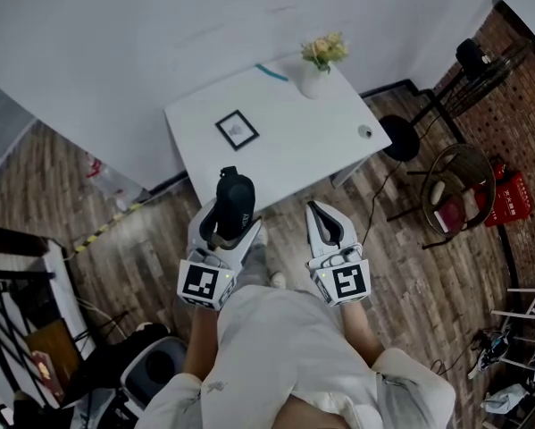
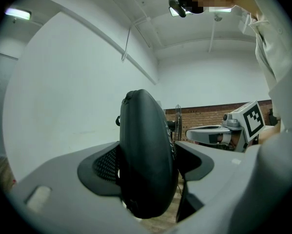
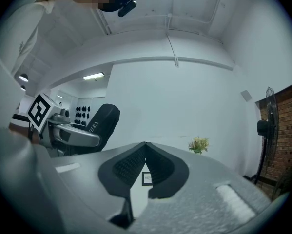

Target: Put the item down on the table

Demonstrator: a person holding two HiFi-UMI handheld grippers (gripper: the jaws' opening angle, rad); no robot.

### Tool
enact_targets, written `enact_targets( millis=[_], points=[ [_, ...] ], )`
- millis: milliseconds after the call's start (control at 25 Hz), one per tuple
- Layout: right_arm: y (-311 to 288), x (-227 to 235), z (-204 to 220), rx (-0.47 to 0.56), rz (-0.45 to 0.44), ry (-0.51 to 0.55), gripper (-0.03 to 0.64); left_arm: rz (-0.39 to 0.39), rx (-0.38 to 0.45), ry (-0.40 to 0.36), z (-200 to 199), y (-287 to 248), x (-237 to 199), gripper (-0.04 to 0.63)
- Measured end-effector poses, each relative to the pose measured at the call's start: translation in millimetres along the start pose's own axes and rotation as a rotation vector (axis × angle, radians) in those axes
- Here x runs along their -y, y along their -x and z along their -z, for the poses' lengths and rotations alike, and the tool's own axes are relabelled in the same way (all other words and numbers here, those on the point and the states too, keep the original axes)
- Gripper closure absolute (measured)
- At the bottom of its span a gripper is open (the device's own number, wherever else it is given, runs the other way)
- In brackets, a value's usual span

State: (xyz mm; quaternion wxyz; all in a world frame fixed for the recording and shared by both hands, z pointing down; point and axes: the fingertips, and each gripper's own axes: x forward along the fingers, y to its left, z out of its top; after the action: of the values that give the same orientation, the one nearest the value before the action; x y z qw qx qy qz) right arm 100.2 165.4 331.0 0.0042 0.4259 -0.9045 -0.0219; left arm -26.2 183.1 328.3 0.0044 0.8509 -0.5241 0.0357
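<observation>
Your left claw [image 1: 230, 225] grips the black oval case [image 1: 235, 195], held off the white table [image 1: 289, 146] near its front edge. On the table, a white vase [image 1: 312, 81] holds yellow flowers [image 1: 325, 50]; a small black-framed picture [image 1: 238, 130] lies apart from it. Your right claw [image 1: 315, 208] is clenched, empty.

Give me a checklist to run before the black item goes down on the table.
1. Left gripper shut on black item: ok.
2. Right gripper shut and empty: ok.
3. Item resting on table: not ok, it is held in the air.
4. Bare spot at the table's near edge: ok; picture frame and vase stand farther back.
5. Item's height above the tabletop: cannot tell.
</observation>
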Motion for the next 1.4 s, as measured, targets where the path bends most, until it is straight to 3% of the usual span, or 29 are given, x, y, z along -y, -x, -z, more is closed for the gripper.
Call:
enact_targets(
  millis=[440,1400],
  points=[
    [-55.1,19.7,11.3,-0.031,-0.009,-0.004,0.607,0.004,0.0,0.019,7.9,-41.5,-40.3,0.241],
    [-178.2,69.8,20.0,-0.094,0.07,-0.015,0.607,0.107,-0.045,0.05,11.0,-145.5,-133.0,0.241]
  ],
)
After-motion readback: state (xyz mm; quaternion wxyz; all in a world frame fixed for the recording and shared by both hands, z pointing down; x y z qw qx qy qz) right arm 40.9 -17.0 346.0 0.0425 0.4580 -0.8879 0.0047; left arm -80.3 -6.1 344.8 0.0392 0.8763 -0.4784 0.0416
